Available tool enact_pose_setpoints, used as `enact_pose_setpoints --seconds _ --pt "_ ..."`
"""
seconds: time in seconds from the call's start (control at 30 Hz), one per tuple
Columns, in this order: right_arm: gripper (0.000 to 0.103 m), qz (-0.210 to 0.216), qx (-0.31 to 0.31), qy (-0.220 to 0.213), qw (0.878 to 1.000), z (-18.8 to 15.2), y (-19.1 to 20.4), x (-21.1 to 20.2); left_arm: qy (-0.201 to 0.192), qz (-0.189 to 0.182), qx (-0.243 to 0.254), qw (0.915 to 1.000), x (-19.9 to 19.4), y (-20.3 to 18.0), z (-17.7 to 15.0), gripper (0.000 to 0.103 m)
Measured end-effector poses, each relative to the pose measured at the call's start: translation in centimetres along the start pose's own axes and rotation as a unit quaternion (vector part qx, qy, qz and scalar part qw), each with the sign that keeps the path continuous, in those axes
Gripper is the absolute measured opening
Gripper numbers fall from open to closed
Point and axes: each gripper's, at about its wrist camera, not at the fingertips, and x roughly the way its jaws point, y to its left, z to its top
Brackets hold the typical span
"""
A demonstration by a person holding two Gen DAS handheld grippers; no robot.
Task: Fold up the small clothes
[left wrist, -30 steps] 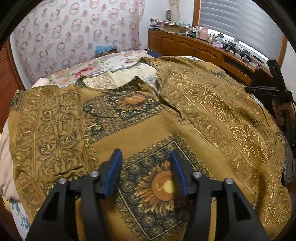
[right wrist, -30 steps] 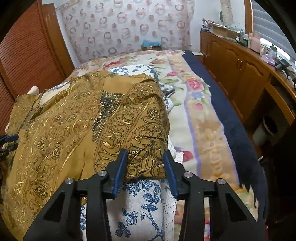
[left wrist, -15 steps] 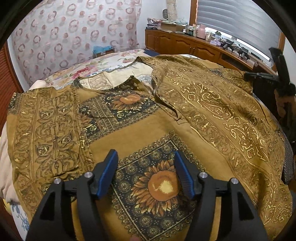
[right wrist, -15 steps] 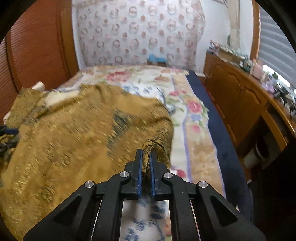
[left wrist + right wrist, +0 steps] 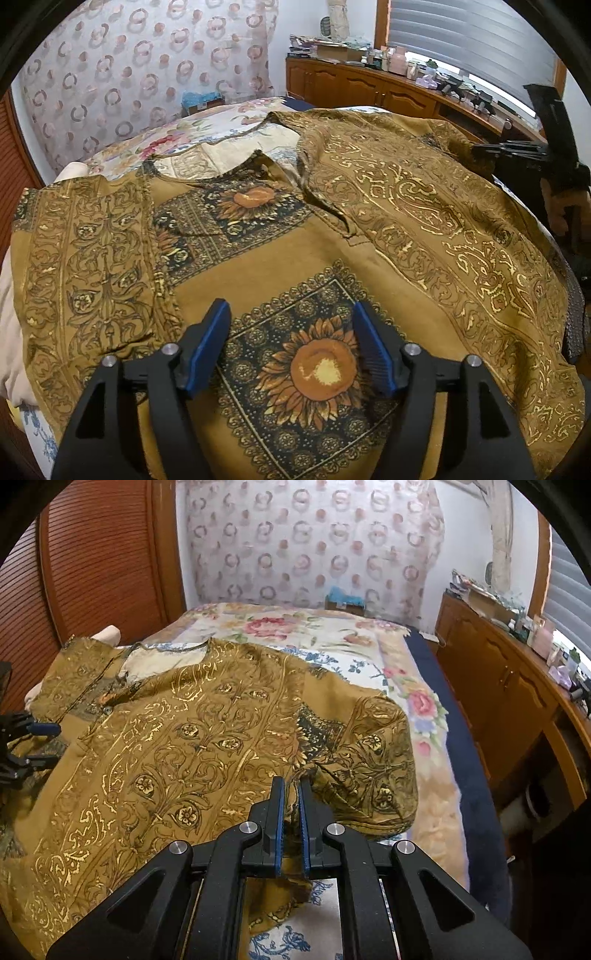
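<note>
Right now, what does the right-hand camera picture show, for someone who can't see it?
The right gripper is shut on a bunched edge of a mustard-gold patterned garment spread over a floral bedspread. Behind are a circle-patterned curtain and wooden cabinets; the left gripper peeks in at the left edge.

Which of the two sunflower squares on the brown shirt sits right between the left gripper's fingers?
The large sunflower square low on the shirt, framed by the open left gripper. The other sunflower sits farther up, by the neckline.
</note>
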Motion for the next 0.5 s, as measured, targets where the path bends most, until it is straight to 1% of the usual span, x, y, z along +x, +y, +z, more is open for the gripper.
enact_pose_setpoints --seconds 0.07,0.2,0.33,0.5 --pt "0.005 0.001 -0.002 0.004 1.0 0.0 0.2 0.3 0.001 0.0 0.004 1.0 0.0 -0.3 -0.1 0.074" --pt "0.005 0.011 -0.013 0.006 1.0 0.5 1.0 0.4 0.001 0.0 0.005 1.0 0.0 -0.2 0.0 0.074" --pt "0.005 0.036 -0.032 0.006 0.999 1.0 2.6 0.5 0.003 0.003 0.003 1.0 0.1 -0.2 0.1 0.075" --pt "0.005 0.063 -0.053 0.029 0.996 0.6 5.0 1.8 0.006 0.006 0.0 1.0 0.1 -0.1 0.1 0.075"
